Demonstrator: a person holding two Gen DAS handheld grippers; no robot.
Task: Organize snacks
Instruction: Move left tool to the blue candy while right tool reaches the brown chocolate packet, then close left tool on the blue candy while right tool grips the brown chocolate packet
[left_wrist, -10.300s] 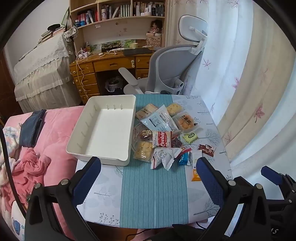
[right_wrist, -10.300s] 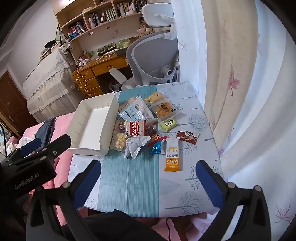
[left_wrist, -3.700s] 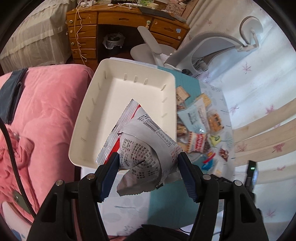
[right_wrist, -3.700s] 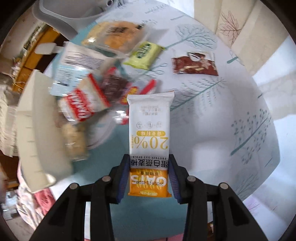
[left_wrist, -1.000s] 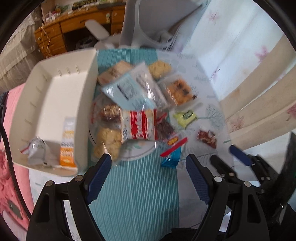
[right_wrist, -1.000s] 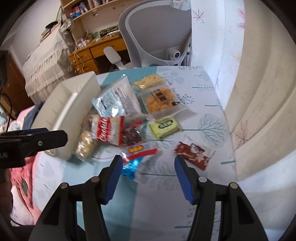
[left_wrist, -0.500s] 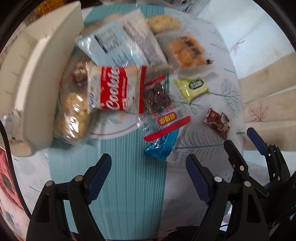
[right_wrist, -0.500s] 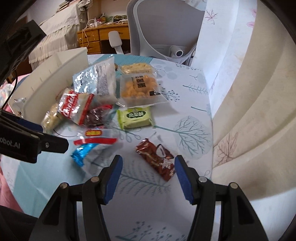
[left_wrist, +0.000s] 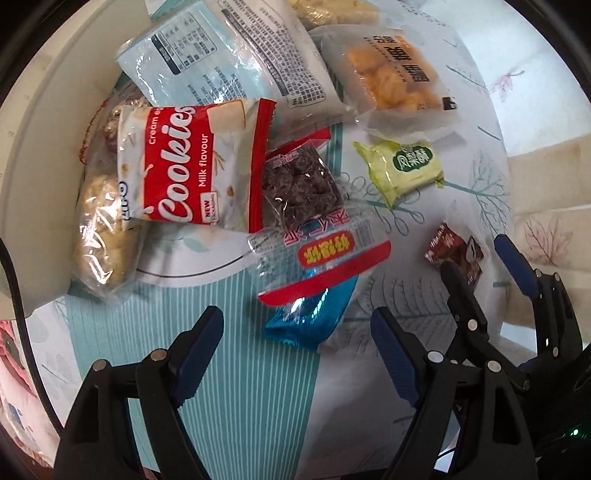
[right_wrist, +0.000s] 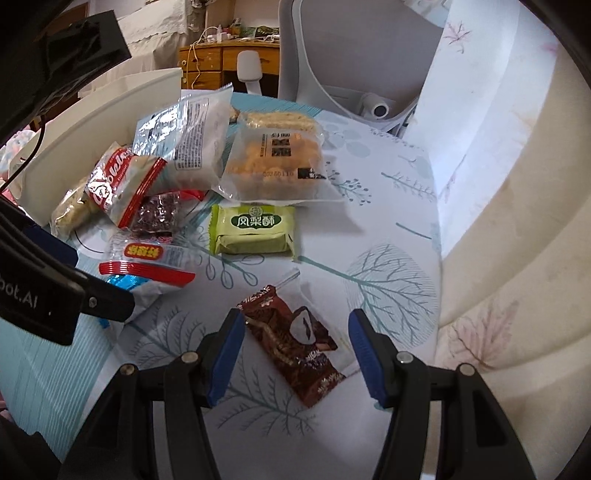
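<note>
Loose snack packets lie on the table beside a white bin (left_wrist: 37, 147). My left gripper (left_wrist: 295, 328) points straight down over a blue foil packet (left_wrist: 306, 317). That packet lies between the pads, untouched, while the jaws are closing slightly. A clear packet with a red band (left_wrist: 325, 254) overlaps it. My right gripper (right_wrist: 295, 328) is open and straddles a brown chocolate packet (right_wrist: 291, 339), with a gap on each side. A green pastry packet (right_wrist: 255, 229) sits just beyond.
A red Cookies pack (left_wrist: 177, 166), a dark snack packet (left_wrist: 299, 184), an orange pastry bag (left_wrist: 395, 81) and a pale blue bag (left_wrist: 221, 55) crowd the bin's side. A grey chair (right_wrist: 351, 55) stands behind the table and a curtain (right_wrist: 517, 221) hangs at the right.
Both grippers have dropped toward the table. The left slid away from the bin to above the blue packet. The right came down around the brown chocolate packet.
</note>
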